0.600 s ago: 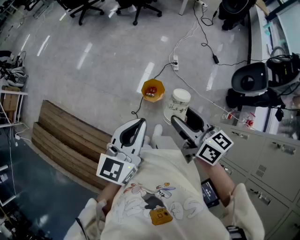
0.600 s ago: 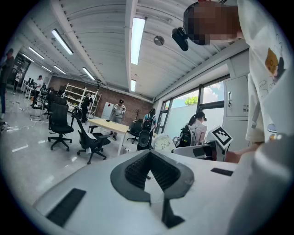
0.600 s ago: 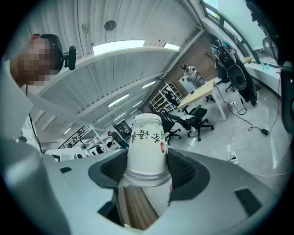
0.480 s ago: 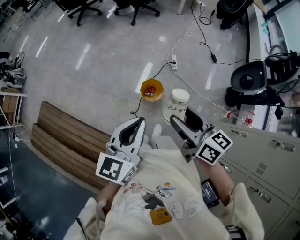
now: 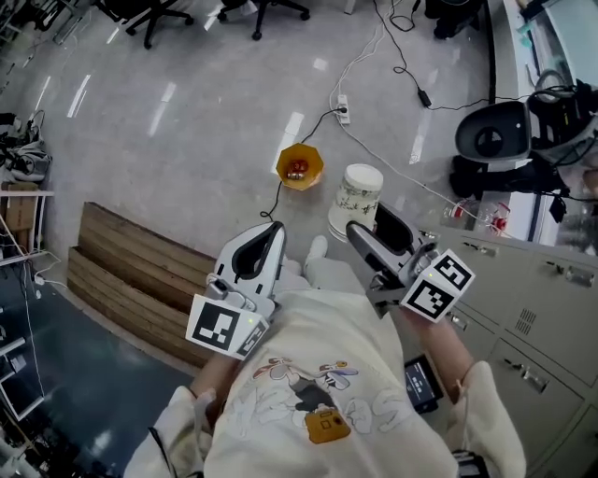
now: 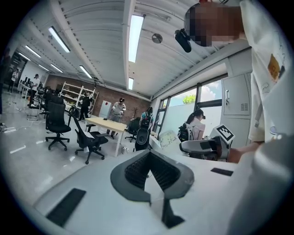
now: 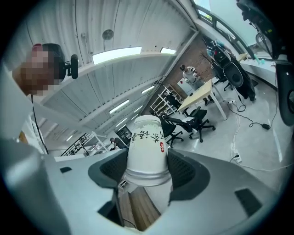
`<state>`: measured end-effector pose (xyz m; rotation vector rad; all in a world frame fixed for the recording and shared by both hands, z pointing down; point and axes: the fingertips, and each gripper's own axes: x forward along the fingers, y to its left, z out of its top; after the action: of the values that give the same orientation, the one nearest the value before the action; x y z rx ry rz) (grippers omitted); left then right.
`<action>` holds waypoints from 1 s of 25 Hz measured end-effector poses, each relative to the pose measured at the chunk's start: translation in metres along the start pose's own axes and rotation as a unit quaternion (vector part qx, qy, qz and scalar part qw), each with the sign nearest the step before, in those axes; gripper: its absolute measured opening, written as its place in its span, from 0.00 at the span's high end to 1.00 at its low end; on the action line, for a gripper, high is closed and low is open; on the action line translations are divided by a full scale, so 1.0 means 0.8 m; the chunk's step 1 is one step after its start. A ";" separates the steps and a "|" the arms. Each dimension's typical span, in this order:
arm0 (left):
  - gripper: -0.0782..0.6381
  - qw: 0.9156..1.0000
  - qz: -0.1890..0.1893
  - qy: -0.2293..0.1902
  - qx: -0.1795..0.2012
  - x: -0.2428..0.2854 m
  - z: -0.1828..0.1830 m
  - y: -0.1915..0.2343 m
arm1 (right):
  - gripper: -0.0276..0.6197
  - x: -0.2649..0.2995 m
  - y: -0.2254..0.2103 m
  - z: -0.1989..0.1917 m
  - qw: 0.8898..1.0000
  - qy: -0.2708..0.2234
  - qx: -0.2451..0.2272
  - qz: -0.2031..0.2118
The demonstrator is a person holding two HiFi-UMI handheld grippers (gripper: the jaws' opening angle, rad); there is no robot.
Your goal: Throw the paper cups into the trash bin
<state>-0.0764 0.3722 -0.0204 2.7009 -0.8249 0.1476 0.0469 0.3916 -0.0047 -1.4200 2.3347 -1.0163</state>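
A white paper cup (image 5: 358,194) with printed characters sits upside down between the jaws of my right gripper (image 5: 372,224), held above the floor. In the right gripper view both ribbed pads press on the cup (image 7: 146,147), so my right gripper (image 7: 147,173) is shut on it. A small orange trash bin (image 5: 300,166) stands on the floor just left of and beyond the cup, with something red inside. My left gripper (image 5: 269,231) hangs to the left, nearer than the bin. Its jaws meet at the tip (image 6: 148,155) with nothing in them.
A slatted wooden platform (image 5: 121,266) lies on the floor at the left. A white power strip (image 5: 343,108) and cables run beyond the bin. Grey cabinets (image 5: 533,308) stand at the right, with a black-and-white device (image 5: 493,140) above them. Office chairs (image 5: 149,14) stand far off.
The whole head view has shifted slightly, with bin and cup a little higher in the frame. Both grippers keep their places relative to each other, and the cup stays held.
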 end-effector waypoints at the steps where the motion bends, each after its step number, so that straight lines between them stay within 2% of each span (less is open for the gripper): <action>1: 0.88 1.000 0.003 0.001 0.001 0.002 0.001 -0.002 | 0.52 -0.002 -0.003 0.002 1.000 -0.001 0.000 0.002; 6: 0.88 1.000 0.022 -0.006 0.007 0.016 0.003 -0.018 | 0.52 -0.008 -0.026 0.015 1.000 -0.005 0.002 0.022; 10: 0.88 0.999 0.045 -0.009 0.002 0.027 0.002 -0.017 | 0.53 0.008 -0.050 0.024 0.999 -0.003 0.037 0.035; 13: 0.88 0.999 0.048 -0.006 0.009 0.040 0.007 -0.008 | 0.53 0.025 -0.059 0.025 0.998 0.014 0.039 0.041; 19: 0.88 1.000 0.024 -0.001 0.009 0.098 0.028 0.048 | 0.53 0.096 -0.076 0.049 0.998 0.031 0.034 0.039; 25: 0.88 1.000 -0.009 0.006 0.018 0.145 0.055 0.104 | 0.53 0.154 -0.097 0.073 0.999 0.039 0.024 0.017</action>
<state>-0.0266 0.2317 -0.0187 2.7367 -0.8024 0.1756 0.0683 0.2387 0.0229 -1.3426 2.3636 -1.1300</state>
